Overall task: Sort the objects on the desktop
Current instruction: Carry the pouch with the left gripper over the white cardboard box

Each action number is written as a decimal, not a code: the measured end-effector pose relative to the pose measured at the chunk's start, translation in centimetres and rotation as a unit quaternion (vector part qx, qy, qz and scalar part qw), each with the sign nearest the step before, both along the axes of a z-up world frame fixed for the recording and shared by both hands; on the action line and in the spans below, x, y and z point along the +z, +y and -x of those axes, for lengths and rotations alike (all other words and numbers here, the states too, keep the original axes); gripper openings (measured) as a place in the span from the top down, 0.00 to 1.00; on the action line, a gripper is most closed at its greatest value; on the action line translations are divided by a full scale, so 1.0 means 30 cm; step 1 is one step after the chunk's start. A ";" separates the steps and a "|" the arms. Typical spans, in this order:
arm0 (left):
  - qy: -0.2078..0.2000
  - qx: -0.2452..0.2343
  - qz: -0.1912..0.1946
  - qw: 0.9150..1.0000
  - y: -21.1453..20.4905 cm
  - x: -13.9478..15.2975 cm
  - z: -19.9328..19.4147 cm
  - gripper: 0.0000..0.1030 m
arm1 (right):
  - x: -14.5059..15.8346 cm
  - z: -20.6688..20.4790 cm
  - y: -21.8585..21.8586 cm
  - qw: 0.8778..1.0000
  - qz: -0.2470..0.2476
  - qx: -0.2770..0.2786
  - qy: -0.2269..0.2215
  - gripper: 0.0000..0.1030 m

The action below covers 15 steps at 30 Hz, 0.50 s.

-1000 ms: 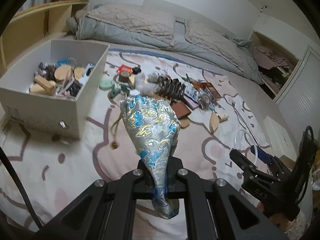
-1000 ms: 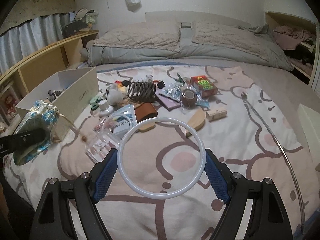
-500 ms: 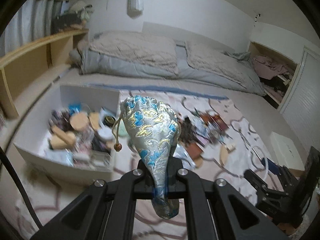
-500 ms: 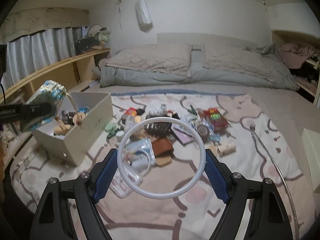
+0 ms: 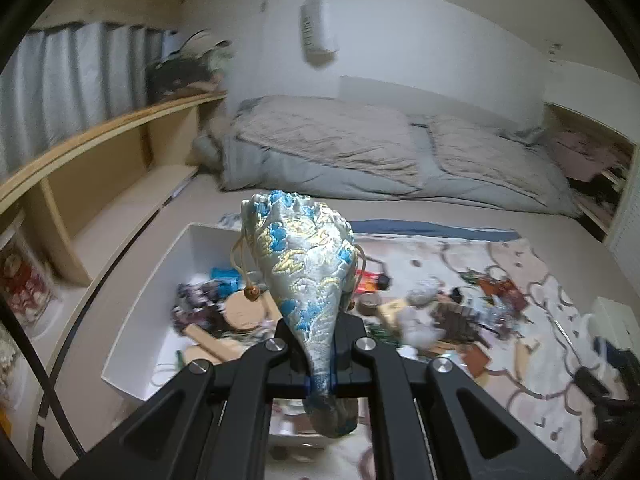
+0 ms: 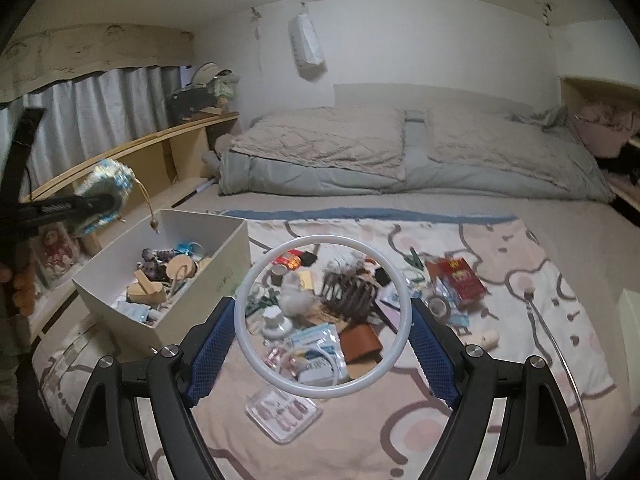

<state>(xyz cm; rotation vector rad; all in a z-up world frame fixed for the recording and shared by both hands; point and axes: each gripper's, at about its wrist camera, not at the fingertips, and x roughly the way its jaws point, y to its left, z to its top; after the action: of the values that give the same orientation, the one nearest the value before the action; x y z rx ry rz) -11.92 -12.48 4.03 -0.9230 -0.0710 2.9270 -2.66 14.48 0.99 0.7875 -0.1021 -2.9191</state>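
The left gripper is clenched tight on the narrow end of a blue-and-gold brocade pouch, held up in the air above the white box of sorted items on the bed. The right gripper stands wide, its blue pads pressing both sides of a white ring, held above the scattered clutter on the patterned blanket.

A home bedroom: a wide bed with rumpled grey quilted duvets, a long pale wooden shelf unit and grey pleated curtains alongside.
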 end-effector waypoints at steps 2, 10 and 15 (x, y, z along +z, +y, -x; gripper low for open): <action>-0.009 0.014 -0.007 1.000 -0.058 -0.027 0.027 0.94 | 0.017 0.009 -0.029 1.000 -0.002 0.011 0.003 0.19; -0.031 0.056 -0.002 0.998 -0.209 -0.087 0.101 0.94 | 0.073 0.050 -0.125 0.999 -0.001 0.047 0.008 0.19; -0.052 0.075 0.004 0.996 -0.278 -0.134 0.146 0.94 | 0.094 0.084 -0.181 0.998 0.004 0.067 0.007 0.19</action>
<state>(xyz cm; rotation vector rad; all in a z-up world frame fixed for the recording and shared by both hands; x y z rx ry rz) -16.31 -20.82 0.02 -1.1172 -0.1404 3.0147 -5.17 9.04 3.82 0.7410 -0.0561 -2.7956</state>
